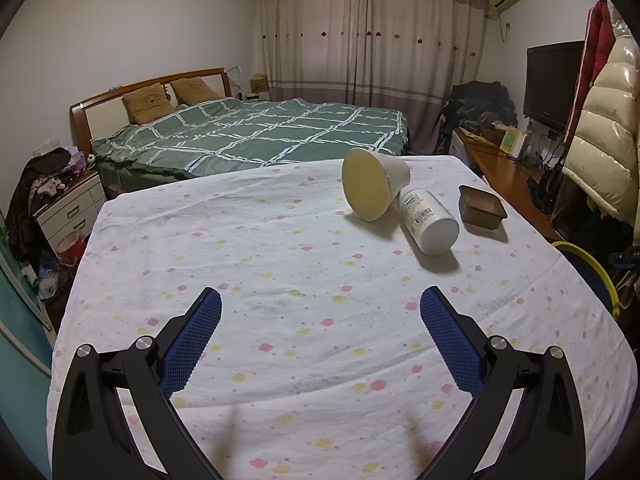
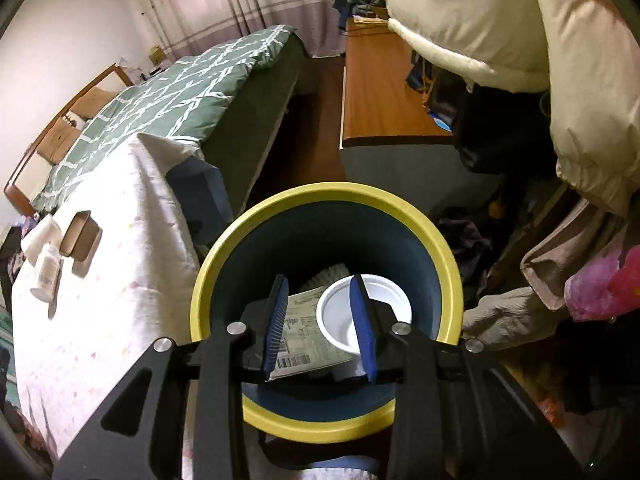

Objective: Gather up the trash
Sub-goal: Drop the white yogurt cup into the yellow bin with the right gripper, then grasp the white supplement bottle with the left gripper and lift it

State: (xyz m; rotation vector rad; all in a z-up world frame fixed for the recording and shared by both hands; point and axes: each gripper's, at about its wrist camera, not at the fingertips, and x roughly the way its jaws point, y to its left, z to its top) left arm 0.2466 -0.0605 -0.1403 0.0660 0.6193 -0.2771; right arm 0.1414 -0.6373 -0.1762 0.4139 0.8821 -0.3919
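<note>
On the table's floral cloth (image 1: pixel 280 280) lie a tipped paper cup (image 1: pixel 374 184), a white bottle (image 1: pixel 430 220) on its side and a small brown tray (image 1: pixel 482 206). My left gripper (image 1: pixel 320 308) is open and empty, well short of them. My right gripper (image 2: pixel 320 320) is open and empty above the blue bin with a yellow rim (image 2: pixel 448 264). Inside the bin lie a white cup (image 2: pixel 340 316) and a printed packet (image 2: pixel 304 332). The bottle (image 2: pixel 46 270) and tray (image 2: pixel 80 236) also show at the left of the right wrist view.
A green-quilted bed (image 1: pixel 256 132) stands beyond the table. A wooden desk (image 2: pixel 380 88) and a hanging cream puffer coat (image 2: pixel 520 40) are to the right of the bin. The bin's rim (image 1: pixel 592 268) peeks past the table's right edge. A nightstand (image 1: pixel 68 208) stands at the left.
</note>
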